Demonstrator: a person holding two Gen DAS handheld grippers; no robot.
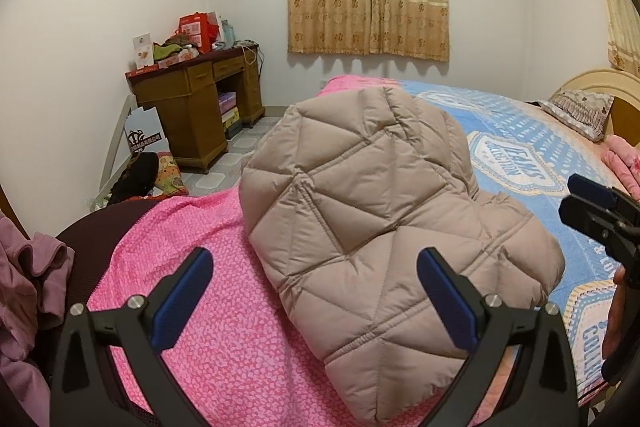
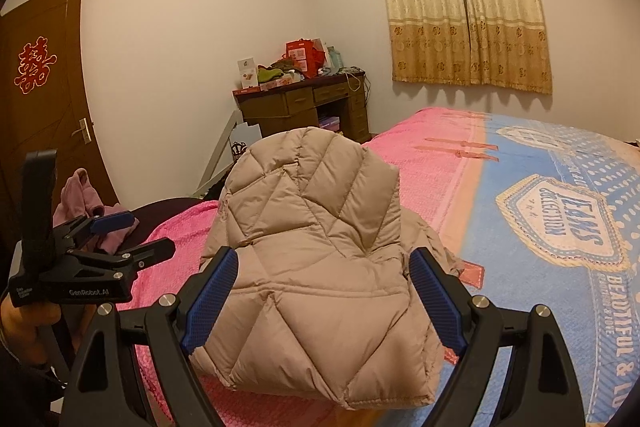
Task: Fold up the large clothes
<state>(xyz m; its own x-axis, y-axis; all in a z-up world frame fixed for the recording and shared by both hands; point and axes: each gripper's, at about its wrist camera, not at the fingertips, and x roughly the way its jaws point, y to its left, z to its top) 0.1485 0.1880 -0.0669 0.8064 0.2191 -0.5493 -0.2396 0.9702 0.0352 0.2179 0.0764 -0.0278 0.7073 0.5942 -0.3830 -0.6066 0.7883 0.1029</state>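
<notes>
Folded beige quilted jacket (image 1: pixel 372 227) sits bundled on the pink blanket (image 1: pixel 224 327) at the bed's near-left corner. Left claw (image 1: pixel 316 295) gapes wide, gripping nothing; right claw (image 2: pixel 324 301) likewise spread apart, hovering just before the jacket.

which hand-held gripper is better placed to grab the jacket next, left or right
Probably right. The right hand-held gripper is open with the near end of the folded beige quilted jacket between its fingers. The left hand-held gripper, also open, sits over the jacket's left edge and the pink blanket.
</notes>
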